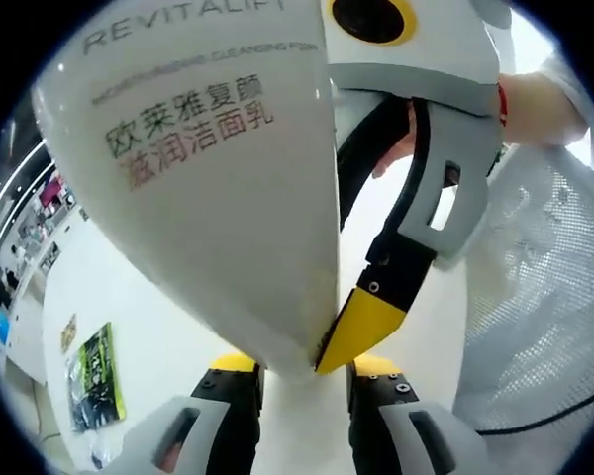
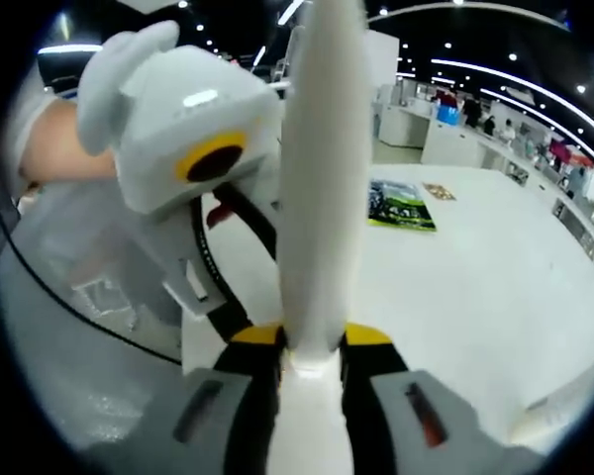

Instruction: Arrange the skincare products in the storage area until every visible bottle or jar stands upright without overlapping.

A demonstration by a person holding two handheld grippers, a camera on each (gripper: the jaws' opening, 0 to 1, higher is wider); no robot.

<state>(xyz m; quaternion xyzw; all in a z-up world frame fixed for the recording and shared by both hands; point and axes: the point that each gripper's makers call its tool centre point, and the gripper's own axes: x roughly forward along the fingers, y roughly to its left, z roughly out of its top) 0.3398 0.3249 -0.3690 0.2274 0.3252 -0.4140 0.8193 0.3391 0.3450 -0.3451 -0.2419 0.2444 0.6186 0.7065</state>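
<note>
White tabletop [image 2: 495,277], glossy, mostly bare. Green-and-black printed pamphlet [image 2: 401,206] lies flat on it, with a small tan card [image 2: 438,191] just beyond. Clear plastic wrap [image 1: 544,287] sits along one edge.

green leaflet [image 2: 401,206] on white table [image 2: 495,277]

White cleanser tube [image 1: 218,178] between left gripper [image 1: 305,374] jaws, right gripper's yellow fingertip [image 1: 361,327] alongside

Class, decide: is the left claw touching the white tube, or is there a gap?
Touching. In the left gripper view, the left claw pinches the white tube at its narrow end, with both yellow tips against it.
</note>
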